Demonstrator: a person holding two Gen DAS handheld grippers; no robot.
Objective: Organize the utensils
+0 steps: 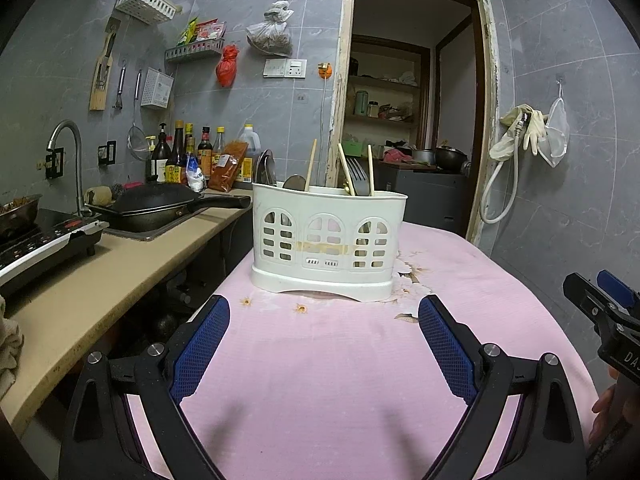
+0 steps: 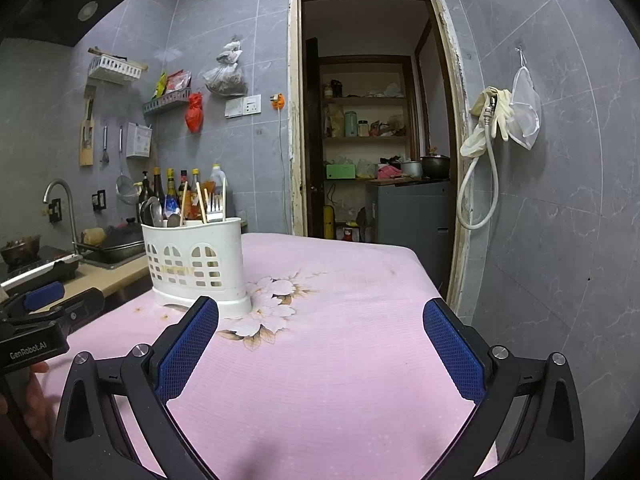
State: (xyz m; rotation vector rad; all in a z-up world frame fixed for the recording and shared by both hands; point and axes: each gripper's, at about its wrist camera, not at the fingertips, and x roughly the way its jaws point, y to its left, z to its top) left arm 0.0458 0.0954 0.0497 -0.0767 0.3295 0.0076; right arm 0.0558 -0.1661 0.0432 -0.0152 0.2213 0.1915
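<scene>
A white plastic utensil holder (image 1: 328, 240) stands on the pink tablecloth (image 1: 320, 380). It holds spoons (image 1: 294, 182), wooden chopsticks (image 1: 311, 164) and a fork (image 1: 358, 178). The holder also shows in the right wrist view (image 2: 198, 258), at the left, with the same utensils upright in it. My left gripper (image 1: 324, 312) is open and empty, just in front of the holder. My right gripper (image 2: 320, 316) is open and empty over the cloth, to the right of the holder.
A kitchen counter (image 1: 92, 280) runs along the left with a black wok (image 1: 160, 204) in the sink, a faucet (image 1: 68, 148), an induction cooker (image 1: 44, 244) and sauce bottles (image 1: 192, 156). An open doorway (image 1: 412, 112) is behind the table. A hose and gloves (image 1: 516, 136) hang on the right wall.
</scene>
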